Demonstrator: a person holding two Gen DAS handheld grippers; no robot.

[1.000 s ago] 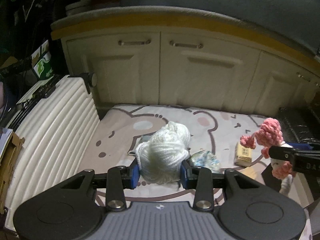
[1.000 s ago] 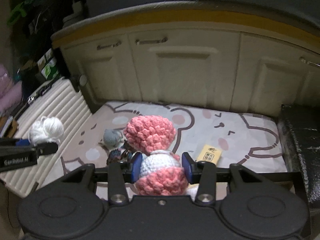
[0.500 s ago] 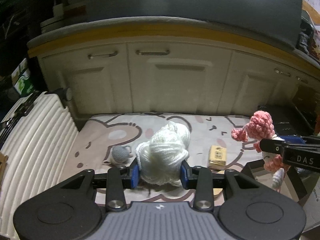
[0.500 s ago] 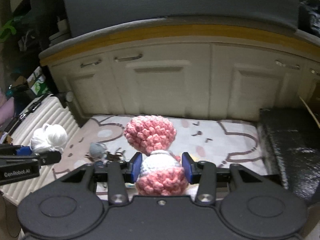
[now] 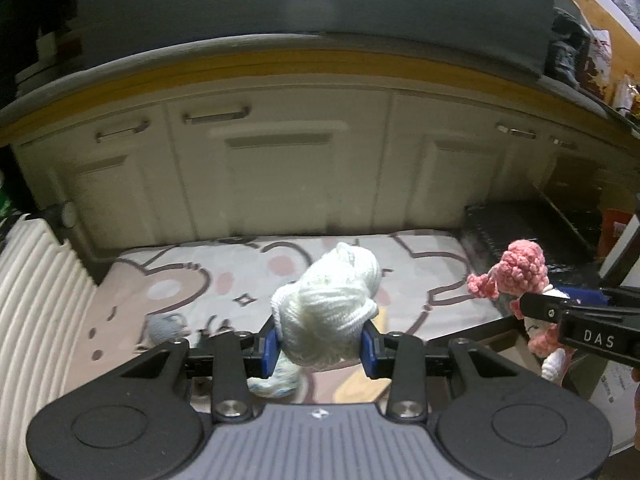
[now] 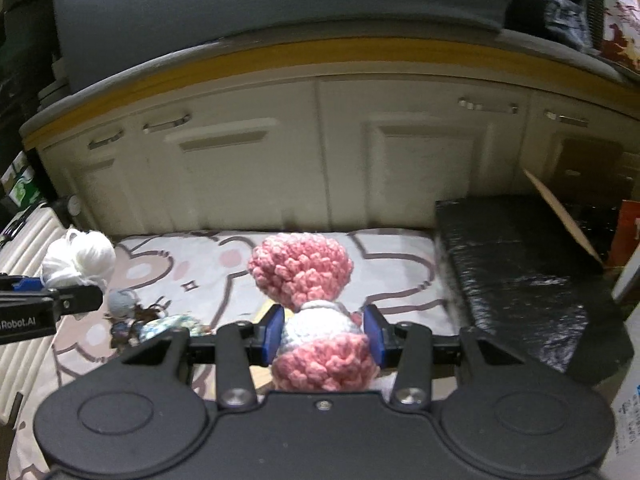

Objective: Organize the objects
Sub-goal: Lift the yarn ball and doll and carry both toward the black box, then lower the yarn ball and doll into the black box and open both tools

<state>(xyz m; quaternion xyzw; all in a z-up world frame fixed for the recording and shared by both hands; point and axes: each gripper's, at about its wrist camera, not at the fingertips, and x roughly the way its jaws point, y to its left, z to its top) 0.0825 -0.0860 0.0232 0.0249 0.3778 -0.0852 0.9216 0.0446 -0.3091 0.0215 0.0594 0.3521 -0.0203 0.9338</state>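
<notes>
Left wrist view: left hand-held gripper (image 5: 320, 345) at lower centre, blue pads (image 5: 270, 346) pressed on either side of a ball of white yarn (image 5: 329, 312); jaws at a narrow setting, clamped on the yarn. Ball is soft, loosely wound, lumpy, strands visible. It is carried above a bear-print mat (image 5: 224, 280), pale pink with brown outlines. One small grey yarn ball (image 5: 165, 327) lies on the mat at lower left of centre. A blue-white speckled yarn bundle (image 5: 276, 380) shows just under the left pad.

At right edge of the same view, the right hand-held gripper (image 5: 560, 312) holds a crocheted pink doll (image 5: 520, 276).

Right wrist view: right hand-held gripper (image 6: 325, 332), pads (image 6: 275, 330) closed partway on the doll's (image 6: 304, 276) white crocheted middle; bobbly pink head above the pads, pink skirt below. Texture: chunky stitch. White yarn ball (image 6: 80, 256) appears at left edge, in the left hand-held gripper (image 6: 76, 300).

Count: two hand-held grippers, one doll, three yarn items. Cream cabinet (image 6: 280, 160) behind, four metal handles visible in this view. Ribbed white suitcase (image 5: 36, 320) at left; black wrapped block (image 6: 520, 272) at right.
</notes>
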